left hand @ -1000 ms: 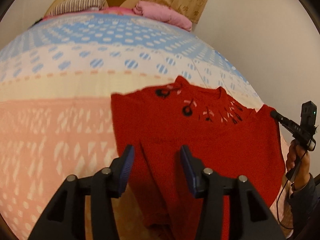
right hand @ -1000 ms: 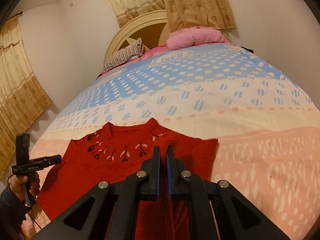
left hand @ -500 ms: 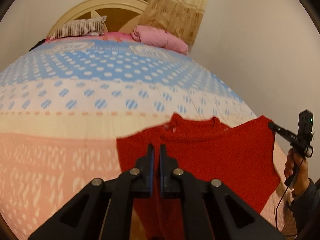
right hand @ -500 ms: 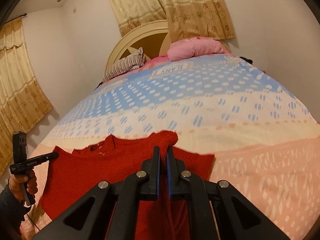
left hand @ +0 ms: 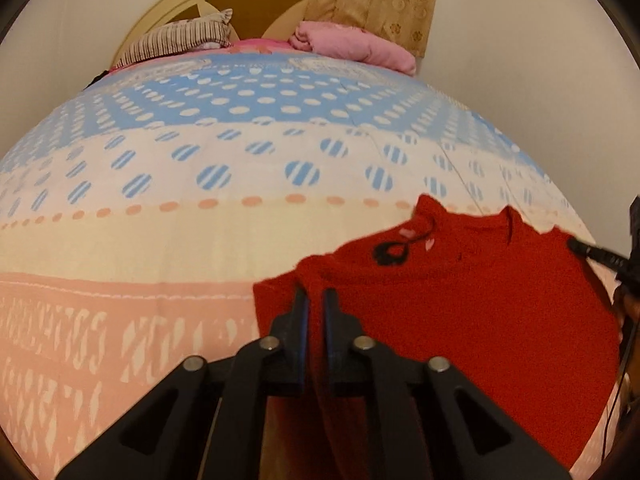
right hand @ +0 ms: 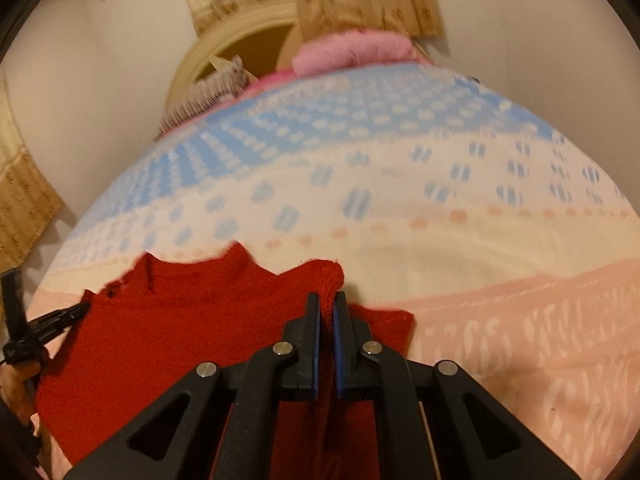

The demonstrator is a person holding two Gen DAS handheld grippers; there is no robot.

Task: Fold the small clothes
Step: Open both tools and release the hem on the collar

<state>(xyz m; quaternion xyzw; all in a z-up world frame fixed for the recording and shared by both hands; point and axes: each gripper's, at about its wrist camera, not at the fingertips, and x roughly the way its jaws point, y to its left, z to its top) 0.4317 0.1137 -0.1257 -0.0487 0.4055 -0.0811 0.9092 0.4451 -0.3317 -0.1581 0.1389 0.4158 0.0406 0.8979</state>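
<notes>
Both sides have it pinched now: the left gripper (left hand: 315, 300) has its jaws pressed on a fold of the red sweater (left hand: 460, 300), and the right gripper (right hand: 327, 304) clamps another bunched edge. The sweater is spread near the foot edge of the bed (left hand: 160, 240), on the pink-and-cream band, collar toward the pillows (left hand: 352, 42).

Warm dim indoor light, strong fisheye bending, dark corner vignettes, right wrist view motion-blurred
</notes>
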